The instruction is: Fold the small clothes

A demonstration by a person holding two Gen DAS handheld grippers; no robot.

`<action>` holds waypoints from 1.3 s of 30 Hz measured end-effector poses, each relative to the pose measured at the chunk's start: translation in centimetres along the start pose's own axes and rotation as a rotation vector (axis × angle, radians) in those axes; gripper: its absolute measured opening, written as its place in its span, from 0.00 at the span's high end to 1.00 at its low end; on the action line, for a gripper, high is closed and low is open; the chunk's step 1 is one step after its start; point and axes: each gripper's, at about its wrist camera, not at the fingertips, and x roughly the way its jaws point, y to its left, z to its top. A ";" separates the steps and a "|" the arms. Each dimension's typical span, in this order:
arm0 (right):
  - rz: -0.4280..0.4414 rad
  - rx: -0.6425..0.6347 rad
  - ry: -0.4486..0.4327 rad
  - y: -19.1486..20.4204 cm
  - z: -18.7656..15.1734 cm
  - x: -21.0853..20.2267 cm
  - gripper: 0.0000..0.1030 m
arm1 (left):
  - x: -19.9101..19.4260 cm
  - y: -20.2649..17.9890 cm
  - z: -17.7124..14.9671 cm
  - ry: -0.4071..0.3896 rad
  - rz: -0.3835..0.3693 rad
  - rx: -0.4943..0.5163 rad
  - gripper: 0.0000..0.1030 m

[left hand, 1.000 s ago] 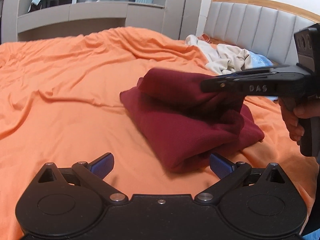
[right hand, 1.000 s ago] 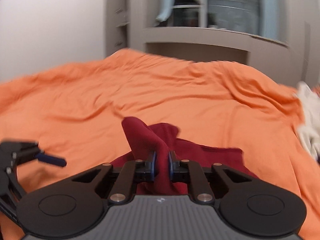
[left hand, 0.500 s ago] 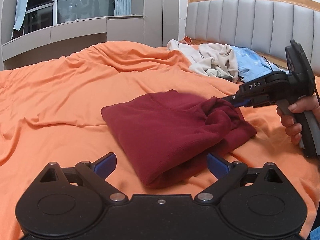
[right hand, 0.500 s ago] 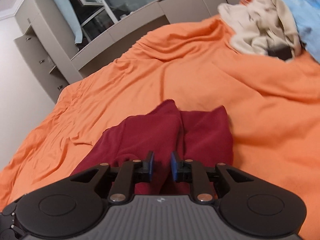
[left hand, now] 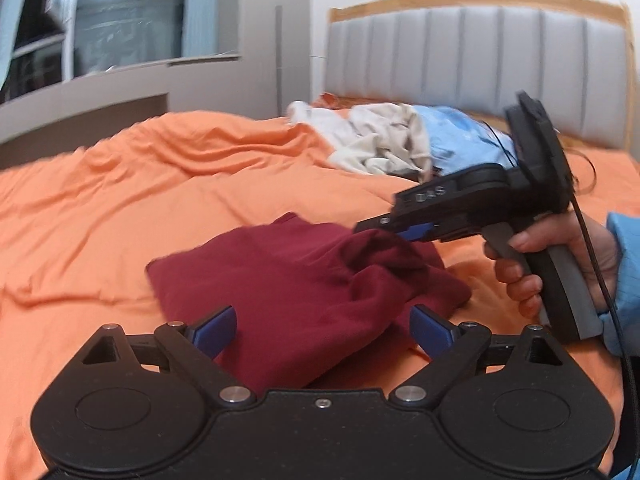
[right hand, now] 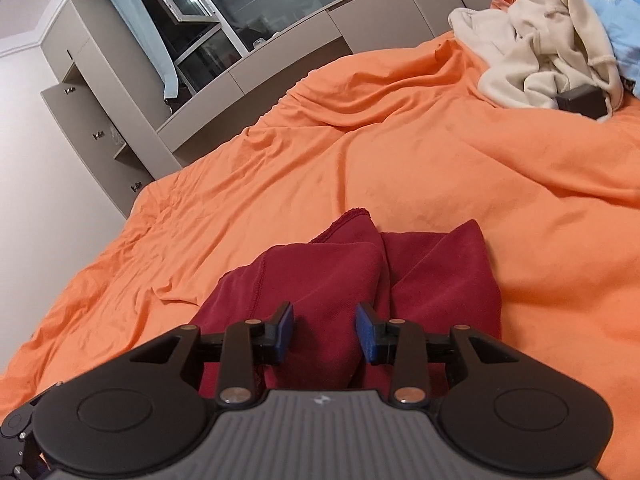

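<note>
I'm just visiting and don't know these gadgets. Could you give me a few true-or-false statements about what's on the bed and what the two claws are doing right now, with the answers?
1. The dark red garment lies folded on the orange bedsheet. True.
2. The right claw is clamped tight on the red cloth. False: its jaws stand apart, with the cloth below and between them, not pinched.
3. The left claw is shut. False: its blue fingers are spread wide, on either side of the garment's near edge.
4. A pile of cream clothes sits farther up the bed near the grey headboard. True.
5. A light blue item lies beside that cream pile. True.
</note>
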 end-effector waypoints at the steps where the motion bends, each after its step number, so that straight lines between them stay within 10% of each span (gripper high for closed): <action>1: 0.003 0.006 -0.002 -0.1 0.0 0.0 0.61 | 0.3 -0.4 0.2 0.002 -0.005 0.026 0.09; 14: -0.022 -0.019 -0.020 0.4 -0.3 0.5 0.88 | 1.9 -2.5 0.3 0.012 -0.002 0.140 0.85; 27: -0.121 -0.046 -0.186 -0.3 1.2 -3.3 0.92 | 3.3 -5.3 2.7 -0.023 -0.041 0.136 0.91; 39: -0.223 0.025 -0.101 -2.6 0.8 -3.2 0.82 | 5.8 -6.6 1.9 0.041 -0.115 0.141 0.86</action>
